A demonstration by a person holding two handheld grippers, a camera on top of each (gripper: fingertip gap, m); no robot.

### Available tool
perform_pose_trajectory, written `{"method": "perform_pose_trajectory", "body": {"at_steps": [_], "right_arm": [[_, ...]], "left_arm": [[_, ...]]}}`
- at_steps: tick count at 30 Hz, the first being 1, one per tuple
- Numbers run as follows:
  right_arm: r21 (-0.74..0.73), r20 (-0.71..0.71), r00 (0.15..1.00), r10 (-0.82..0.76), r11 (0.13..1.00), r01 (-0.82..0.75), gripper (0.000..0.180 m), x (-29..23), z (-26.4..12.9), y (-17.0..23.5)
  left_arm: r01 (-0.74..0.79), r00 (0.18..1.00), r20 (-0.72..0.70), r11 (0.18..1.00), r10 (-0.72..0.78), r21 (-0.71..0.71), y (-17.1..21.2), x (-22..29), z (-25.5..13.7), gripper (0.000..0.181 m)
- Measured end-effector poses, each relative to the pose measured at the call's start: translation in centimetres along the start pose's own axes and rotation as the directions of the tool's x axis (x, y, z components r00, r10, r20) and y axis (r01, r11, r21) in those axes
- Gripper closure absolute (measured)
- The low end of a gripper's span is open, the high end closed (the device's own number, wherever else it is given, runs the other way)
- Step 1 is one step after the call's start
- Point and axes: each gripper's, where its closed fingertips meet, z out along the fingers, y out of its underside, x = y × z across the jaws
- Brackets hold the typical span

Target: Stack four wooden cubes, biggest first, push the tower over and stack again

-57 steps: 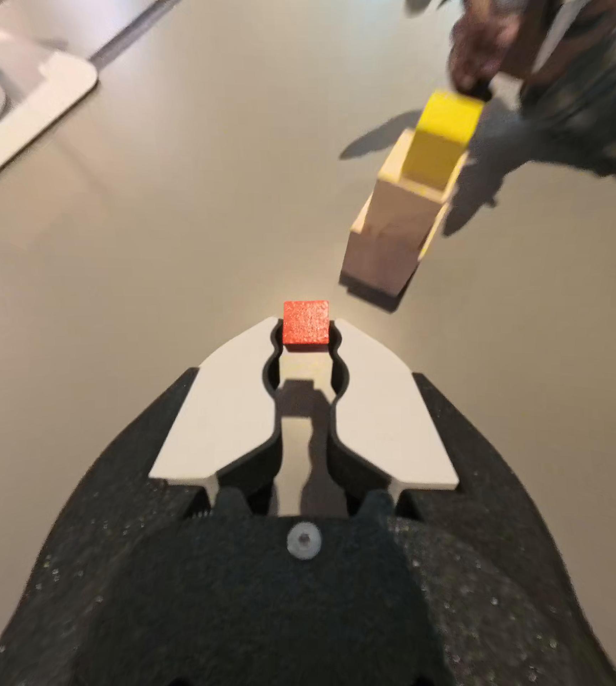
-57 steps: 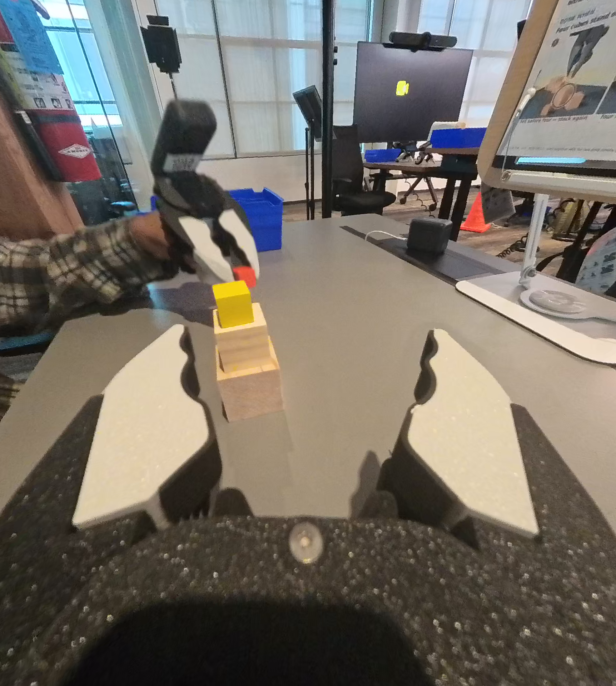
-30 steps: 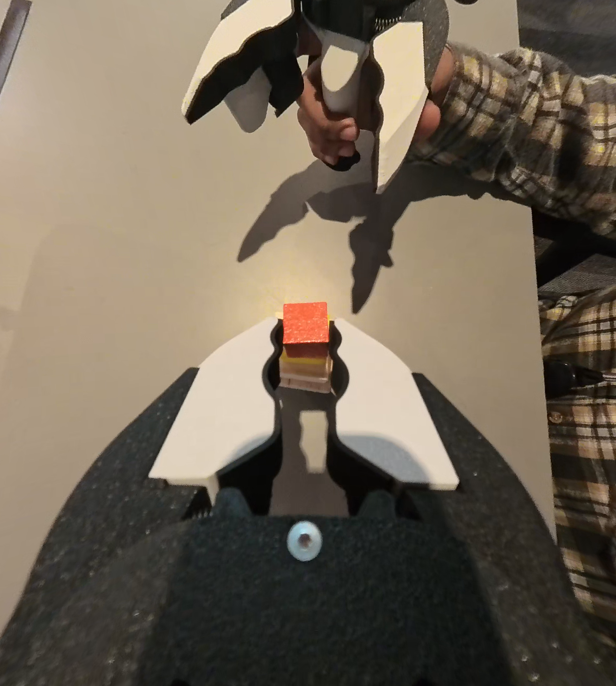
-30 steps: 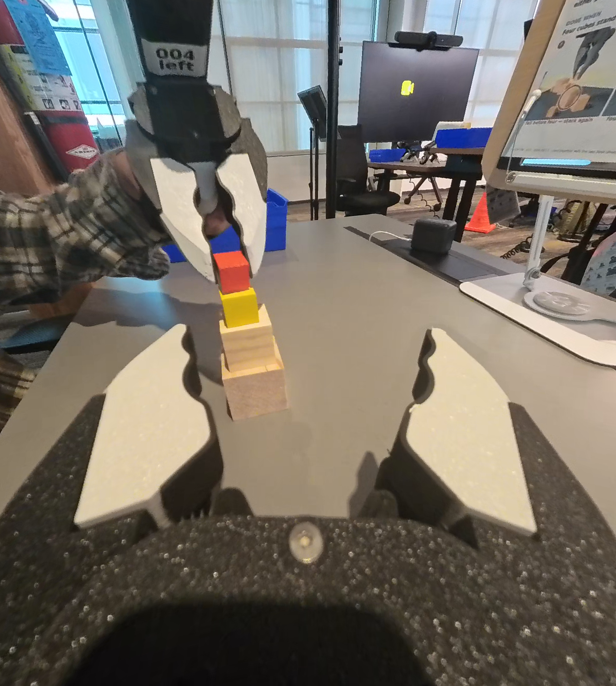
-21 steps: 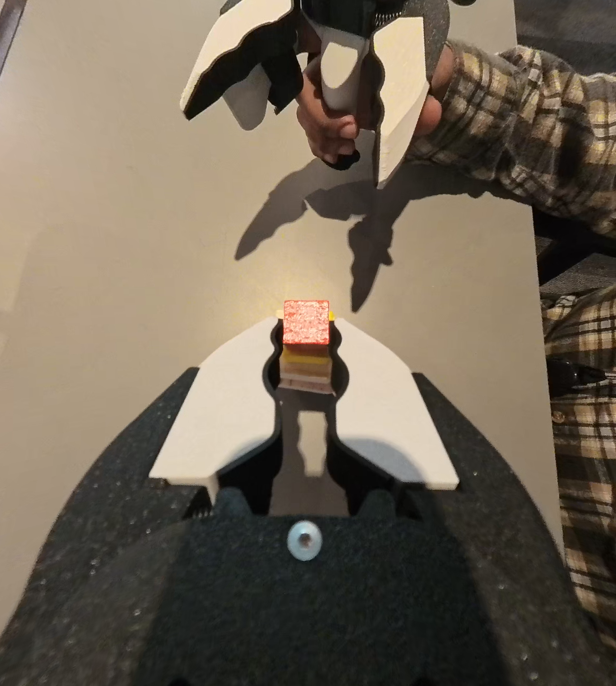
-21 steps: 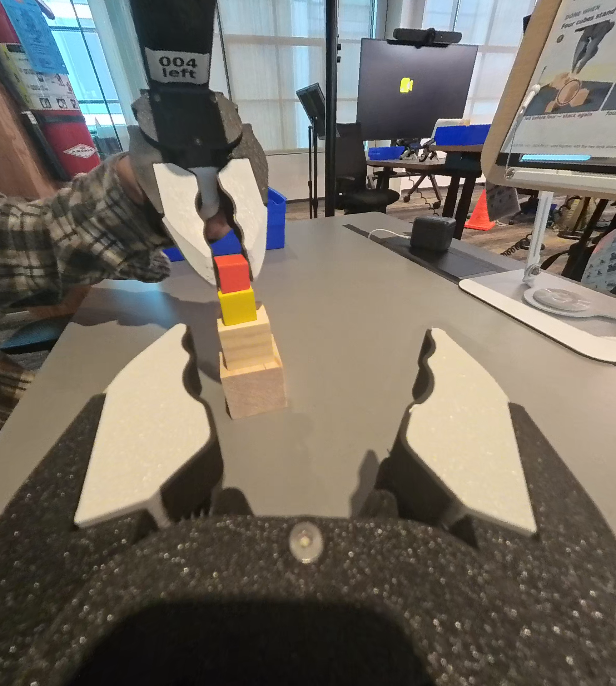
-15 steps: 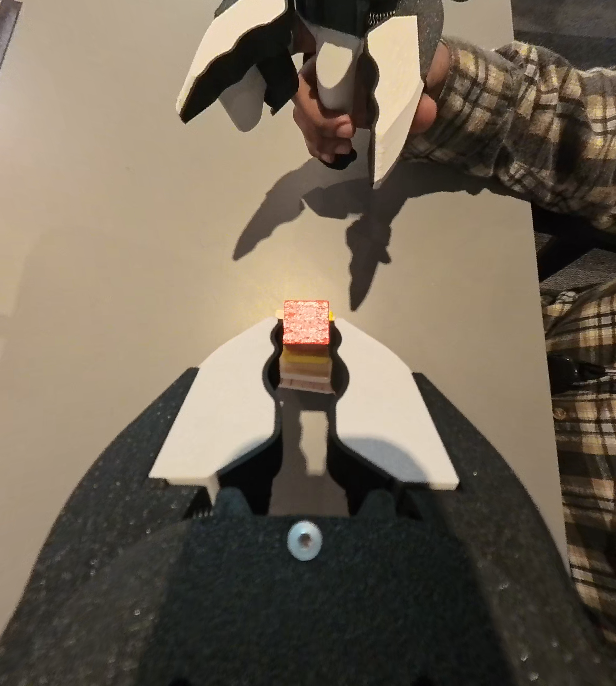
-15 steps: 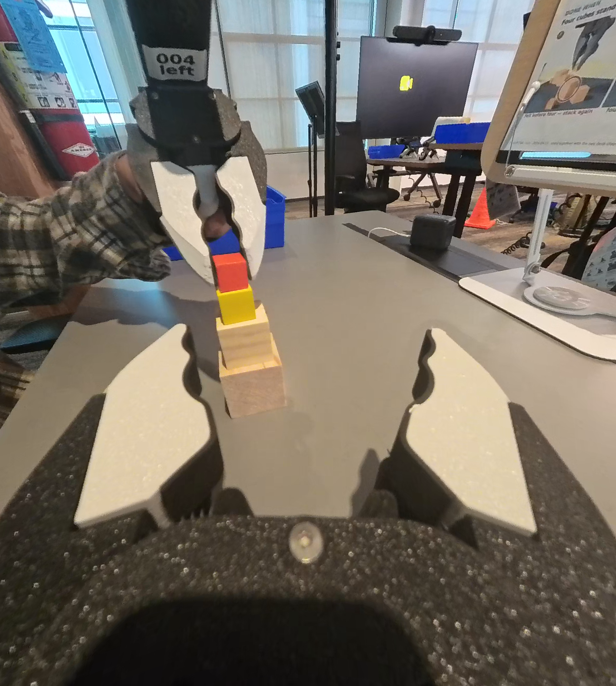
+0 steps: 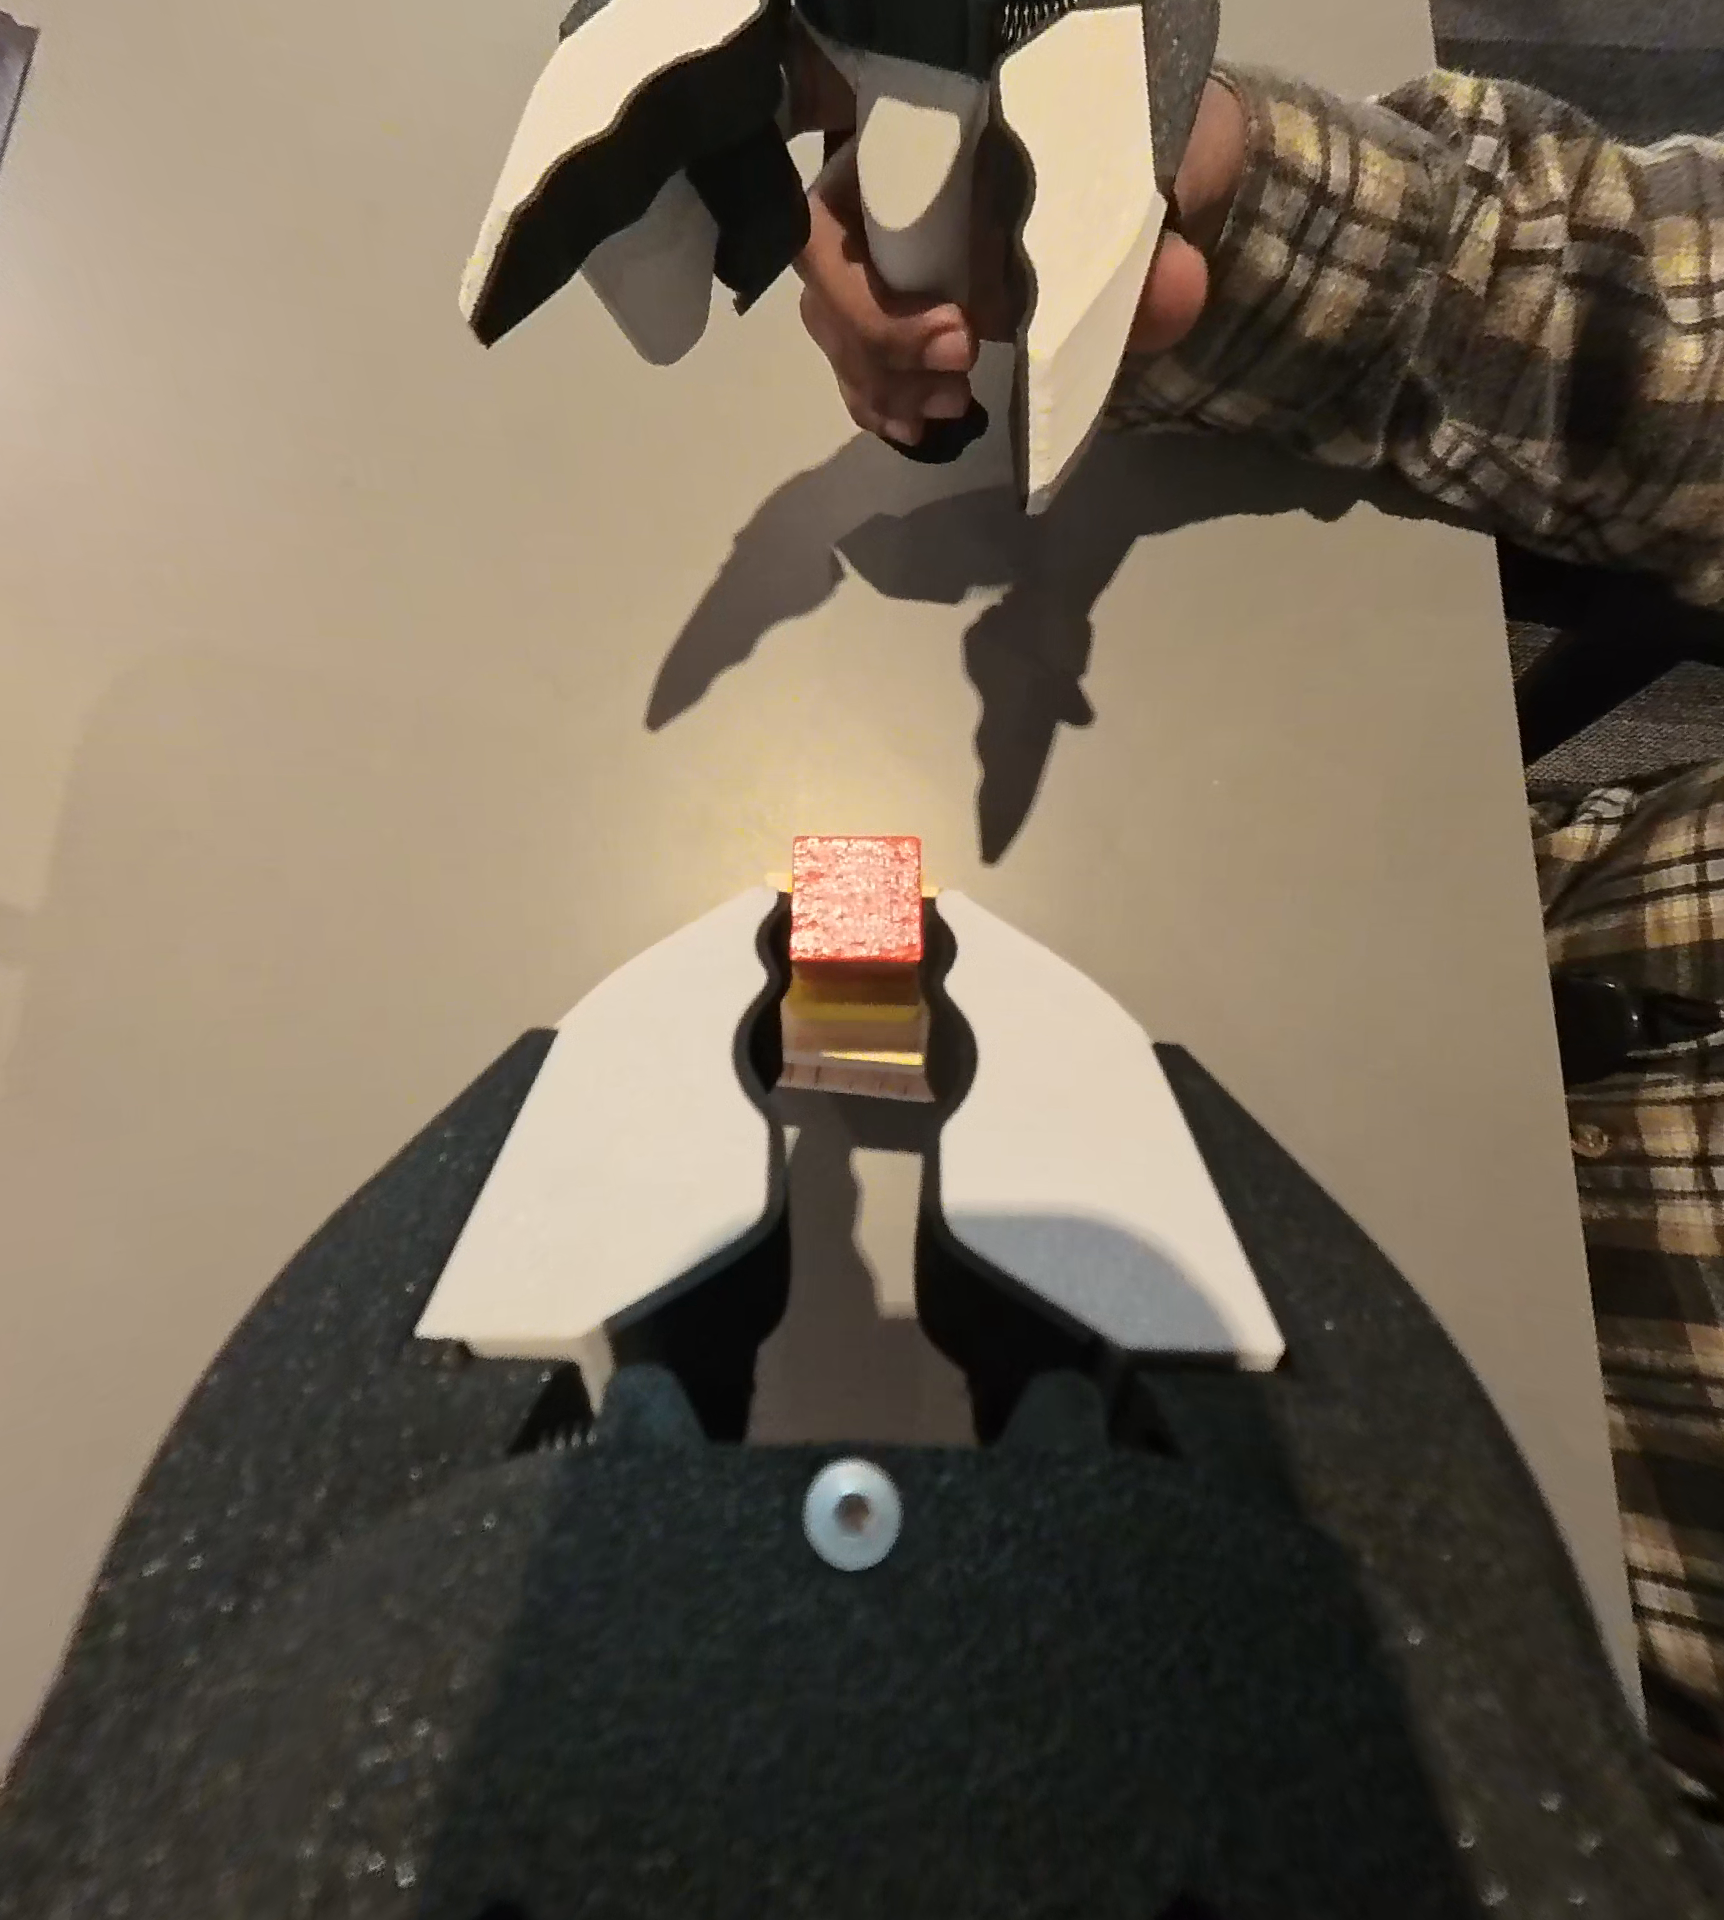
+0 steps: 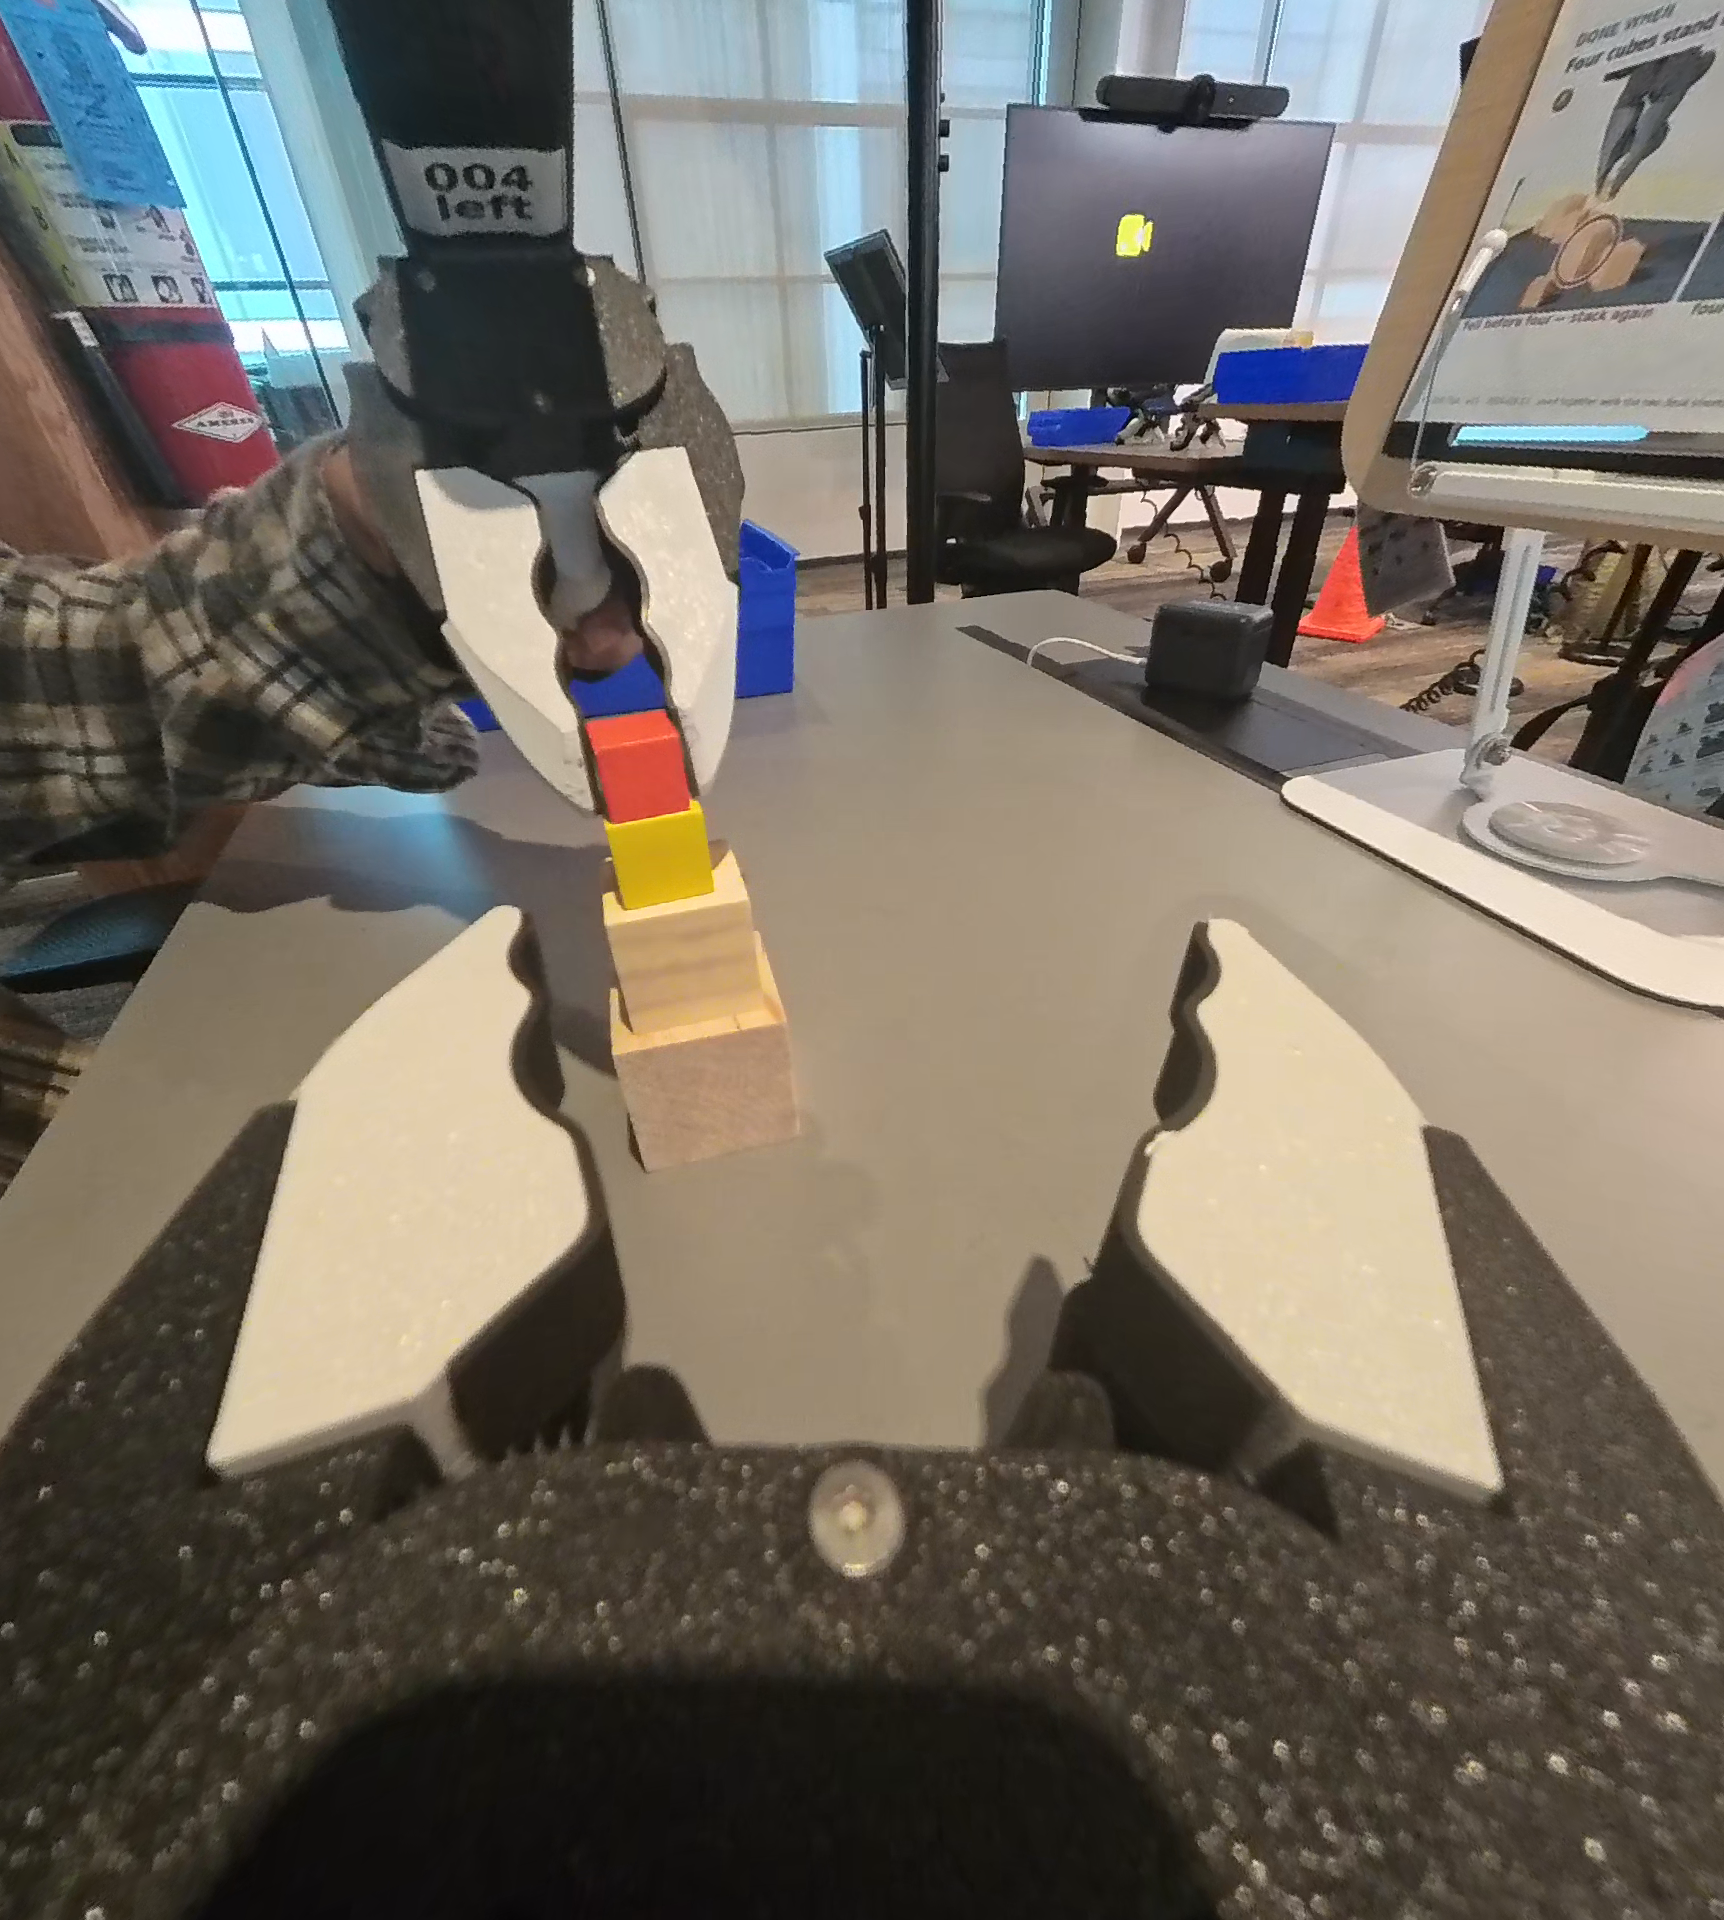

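Observation:
A tower stands on the grey table (image 10: pixel 993 987): a big plain wooden cube (image 10: pixel 707 1091), a smaller plain cube (image 10: pixel 681 951) on it, and a yellow cube (image 10: pixel 658 860) on that. My left gripper (image 9: pixel 856 896) points straight down and is shut on the small red cube (image 9: pixel 856 912), which rests on the yellow cube (image 9: pixel 850 1021). The red cube (image 10: pixel 638 767) and the left gripper (image 10: pixel 640 769) also show in the right wrist view. My right gripper (image 10: pixel 858 935) is open and empty, held level just in front of the tower; it also shows in the left wrist view (image 9: pixel 764 405).
A tablet on a white stand (image 10: pixel 1564 883) is at the right. A small black box (image 10: pixel 1206 649) with a cable lies at the back. Blue bins (image 10: pixel 764 623) sit behind the tower. A plaid sleeve (image 10: pixel 162 665) reaches in from the left.
My left gripper carried the red cube over the tower and lowered it onto the yellow cube. In the last half second it has barely moved. The right gripper stays open and still.

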Motion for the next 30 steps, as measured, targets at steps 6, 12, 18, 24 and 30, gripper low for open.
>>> {"method": "perform_pose_trajectory", "body": {"at_steps": [6,12,18,24,30], "right_arm": [[-0.001,0.000,1.000,0.000,1.000,0.000,0.067,0.0,0.0,0.0],[-0.001,0.000,1.000,-0.001,1.000,0.001,0.067,0.0,0.0,0.0],[-0.004,-0.005,1.000,-0.002,1.000,0.002,0.067,0.1,-0.1,0.0],[-0.030,-0.076,0.997,0.004,1.000,-0.006,0.066,0.4,-0.4,0.1],[-0.322,-0.105,0.973,0.207,0.918,-0.230,0.180,-2.4,-1.7,1.9]], "left_arm": [[0.004,1.000,0.007,1.000,-0.004,0.002,0.1,-0.2,-0.1,0.154],[0.017,1.000,0.010,0.999,-0.017,0.034,0.2,-0.3,-1.9,0.139],[0.167,0.980,0.060,0.947,-0.190,0.274,1.9,-2.6,-7.6,0.115],[0.290,0.916,0.125,0.846,-0.380,0.447,8.1,-5.9,-9.2,0.109],[0.246,0.861,0.284,0.833,-0.423,0.496,13.4,-9.1,-10.4,0.111]]}}
